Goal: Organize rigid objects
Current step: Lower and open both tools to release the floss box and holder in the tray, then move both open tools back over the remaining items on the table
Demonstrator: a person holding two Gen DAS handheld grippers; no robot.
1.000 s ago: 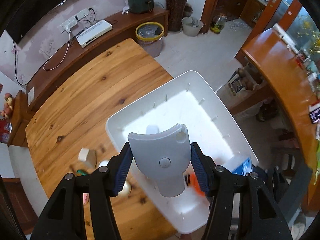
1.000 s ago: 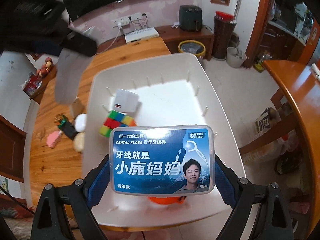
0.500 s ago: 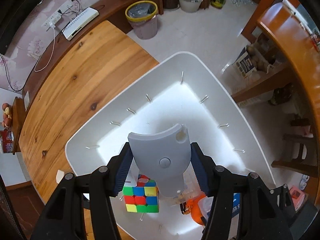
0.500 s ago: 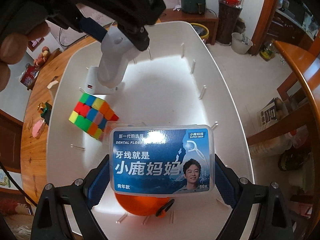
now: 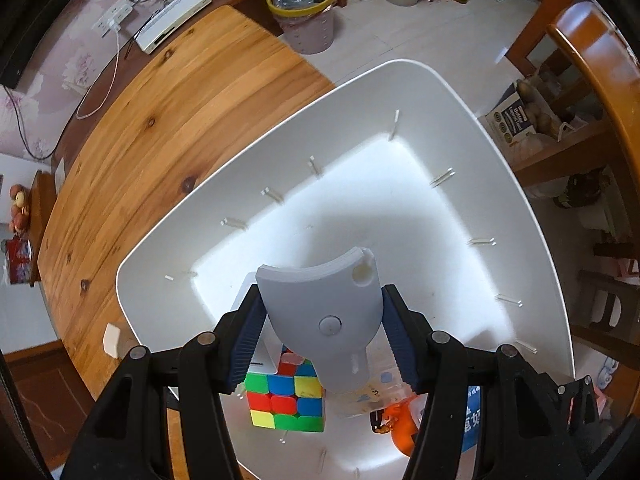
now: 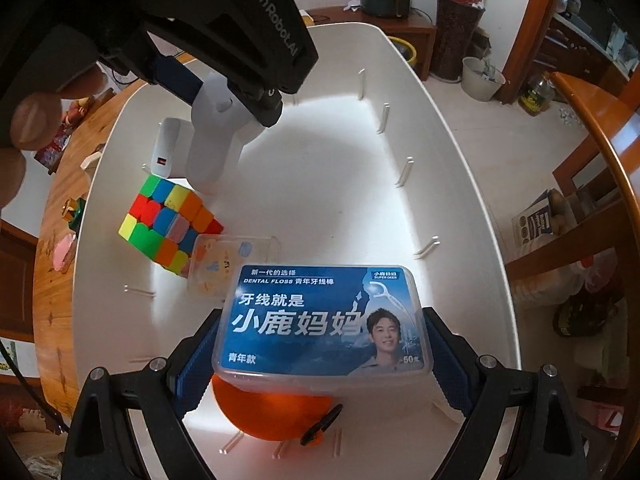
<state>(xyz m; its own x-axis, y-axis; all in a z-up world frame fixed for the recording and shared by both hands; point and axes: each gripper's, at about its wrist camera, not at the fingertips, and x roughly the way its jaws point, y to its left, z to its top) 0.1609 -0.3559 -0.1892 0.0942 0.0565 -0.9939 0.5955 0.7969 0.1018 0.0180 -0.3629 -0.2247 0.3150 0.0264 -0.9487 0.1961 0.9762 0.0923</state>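
My left gripper is shut on a grey fan-shaped plastic piece and holds it low inside the white bin; the piece also shows in the right wrist view. My right gripper is shut on a blue dental floss box, held over the bin's near end. In the bin lie a colour cube, a white charger block, a small clear box and an orange object.
The bin sits on a wooden table. Small items lie on the table left of the bin: a pink piece, a green-and-gold item, a white block. A wooden chair stands to the right.
Both grippers have come down into the bin with their loads. The grey piece now sits just above the charger and cube. The clear box has come into the right view.
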